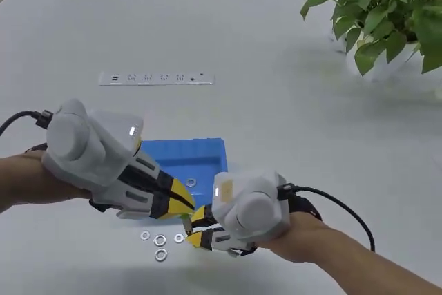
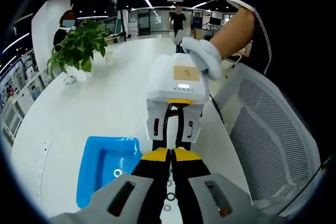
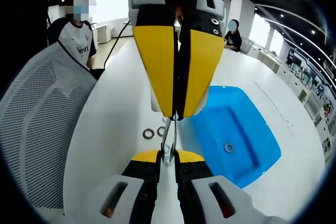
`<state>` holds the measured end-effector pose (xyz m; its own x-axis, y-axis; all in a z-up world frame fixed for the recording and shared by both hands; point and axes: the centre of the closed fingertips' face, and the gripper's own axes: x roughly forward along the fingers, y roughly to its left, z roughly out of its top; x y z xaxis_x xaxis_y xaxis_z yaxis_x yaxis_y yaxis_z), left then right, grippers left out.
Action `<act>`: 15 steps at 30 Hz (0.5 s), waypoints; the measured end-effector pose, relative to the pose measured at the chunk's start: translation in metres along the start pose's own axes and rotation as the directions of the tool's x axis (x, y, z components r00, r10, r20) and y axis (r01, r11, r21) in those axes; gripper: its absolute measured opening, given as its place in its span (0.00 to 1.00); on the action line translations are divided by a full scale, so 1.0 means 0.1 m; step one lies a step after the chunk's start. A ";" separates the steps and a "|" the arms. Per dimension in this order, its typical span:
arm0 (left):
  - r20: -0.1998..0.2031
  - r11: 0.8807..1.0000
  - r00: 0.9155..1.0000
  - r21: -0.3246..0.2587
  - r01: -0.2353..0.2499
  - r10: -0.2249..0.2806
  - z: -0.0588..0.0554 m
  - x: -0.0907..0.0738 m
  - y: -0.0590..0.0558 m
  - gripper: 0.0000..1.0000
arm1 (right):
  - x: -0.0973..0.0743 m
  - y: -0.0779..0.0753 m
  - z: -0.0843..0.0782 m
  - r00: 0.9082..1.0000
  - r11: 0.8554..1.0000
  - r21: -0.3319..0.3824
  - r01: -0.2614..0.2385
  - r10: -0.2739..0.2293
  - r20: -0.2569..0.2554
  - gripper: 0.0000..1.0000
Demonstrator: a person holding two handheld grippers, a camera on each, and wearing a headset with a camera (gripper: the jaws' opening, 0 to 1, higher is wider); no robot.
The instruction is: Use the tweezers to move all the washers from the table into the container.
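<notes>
Left gripper [image 1: 185, 200] and right gripper [image 1: 195, 231] meet tip to tip over the near part of the table [image 1: 290, 115]. Each has its jaws clamped on the thin tweezers [image 3: 169, 142], which run between them. Four washers [image 1: 160, 241] lie loose on the table just left of the right gripper's tips, on the near side of the blue tray [image 1: 207, 148], and a fifth washer [image 1: 190, 182] lies inside the tray towards its near right corner.
</notes>
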<state>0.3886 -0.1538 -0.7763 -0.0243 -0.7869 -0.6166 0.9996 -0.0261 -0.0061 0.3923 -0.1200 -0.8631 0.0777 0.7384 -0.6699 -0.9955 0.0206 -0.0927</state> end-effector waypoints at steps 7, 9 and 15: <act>-0.004 1.000 1.000 -0.002 0.006 -0.006 -0.02 0.02 -0.01 0.05 | 0.02 0.02 -0.03 1.000 1.000 0.003 -0.005 0.005 -0.006 0.13; -0.002 1.000 1.000 -0.004 0.007 -0.007 -0.02 0.02 -0.02 0.05 | 0.03 0.02 -0.03 1.000 1.000 0.004 -0.007 0.007 -0.006 0.13; -0.002 1.000 1.000 -0.007 0.007 -0.007 -0.03 0.02 -0.02 0.05 | 0.05 0.03 -0.04 1.000 1.000 0.003 -0.010 0.010 -0.009 0.13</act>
<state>0.3868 -0.1539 -0.7802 -0.0311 -0.7854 -0.6182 0.9995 -0.0270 -0.0160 0.3898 -0.1188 -0.8696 0.0683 0.7327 -0.6772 -0.9963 0.0152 -0.0840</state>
